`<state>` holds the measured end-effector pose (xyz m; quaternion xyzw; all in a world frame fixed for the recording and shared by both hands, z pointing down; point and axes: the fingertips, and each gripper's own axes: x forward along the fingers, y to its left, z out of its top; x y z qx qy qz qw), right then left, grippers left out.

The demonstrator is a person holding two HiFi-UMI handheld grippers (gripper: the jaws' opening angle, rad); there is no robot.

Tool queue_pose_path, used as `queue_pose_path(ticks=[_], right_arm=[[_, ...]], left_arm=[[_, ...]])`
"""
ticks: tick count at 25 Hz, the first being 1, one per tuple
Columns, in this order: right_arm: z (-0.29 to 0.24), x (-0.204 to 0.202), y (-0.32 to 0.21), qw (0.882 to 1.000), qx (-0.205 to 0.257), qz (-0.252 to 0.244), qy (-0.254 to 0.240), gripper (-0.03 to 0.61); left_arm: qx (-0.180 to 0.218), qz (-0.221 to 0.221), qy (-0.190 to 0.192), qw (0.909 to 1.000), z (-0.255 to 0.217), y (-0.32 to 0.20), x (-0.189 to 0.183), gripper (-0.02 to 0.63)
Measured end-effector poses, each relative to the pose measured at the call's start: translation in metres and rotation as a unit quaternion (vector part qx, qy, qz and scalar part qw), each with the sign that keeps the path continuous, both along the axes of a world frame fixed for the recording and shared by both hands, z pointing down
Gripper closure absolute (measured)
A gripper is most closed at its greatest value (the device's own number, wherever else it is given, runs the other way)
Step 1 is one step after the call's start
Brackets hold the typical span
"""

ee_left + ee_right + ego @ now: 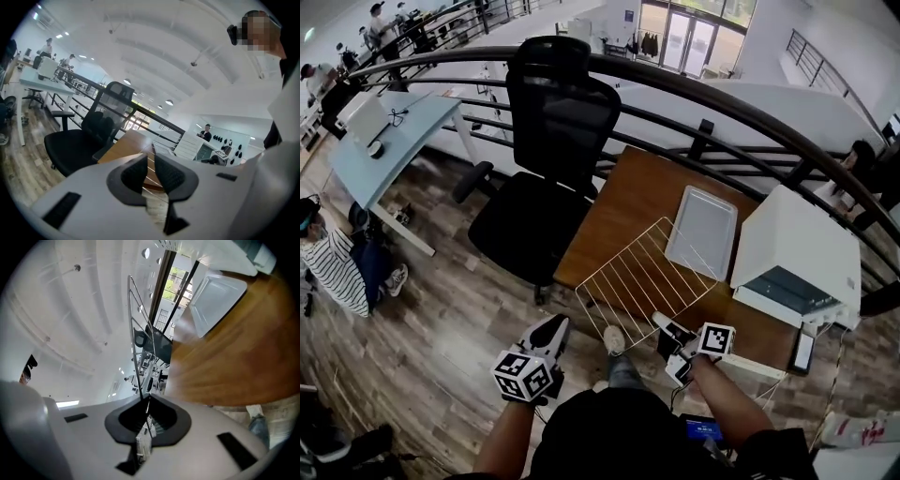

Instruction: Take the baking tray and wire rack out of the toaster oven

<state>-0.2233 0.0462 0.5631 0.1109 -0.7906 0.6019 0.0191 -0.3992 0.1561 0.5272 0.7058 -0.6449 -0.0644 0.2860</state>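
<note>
The wire rack hangs slanted over the near edge of the wooden table. My right gripper is shut on a wire of its near right edge. In the right gripper view, that thin wire runs up from between the closed right gripper. The grey baking tray lies flat on the table just beyond the rack, and appears in the right gripper view as the tray. The white toaster oven stands on the right. My left gripper hovers off the table's near corner, its jaws a narrow slit apart with nothing in the left gripper.
A black office chair stands close to the table's left side. A curved dark railing runs behind the table. A seated person is at the lower left beside a light desk. A small dark device lies by the oven.
</note>
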Motion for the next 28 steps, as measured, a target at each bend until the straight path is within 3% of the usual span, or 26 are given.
queue_pose_path(ticks=[5, 14, 23, 28], right_arm=[[0.017, -0.029, -0.054, 0.998, -0.005, -0.032, 0.055, 0.581], [0.036, -0.033, -0.090, 0.991, 0.000, -0.062, 0.123, 0.581], [0.054, -0.062, -0.142, 0.980, 0.050, -0.094, 0.167, 0.581], [0.069, -0.060, -0.132, 0.976, 0.050, -0.096, 0.190, 0.578]], left_arm=[[-0.007, -0.022, -0.002, 0.9997, -0.003, -0.046, -0.031, 0.560], [-0.022, -0.029, -0.001, 0.9993, 0.005, -0.069, -0.027, 0.560], [-0.041, -0.012, -0.015, 0.9990, 0.027, -0.133, -0.034, 0.560], [-0.054, 0.005, -0.028, 0.9981, 0.039, -0.135, -0.034, 0.560]])
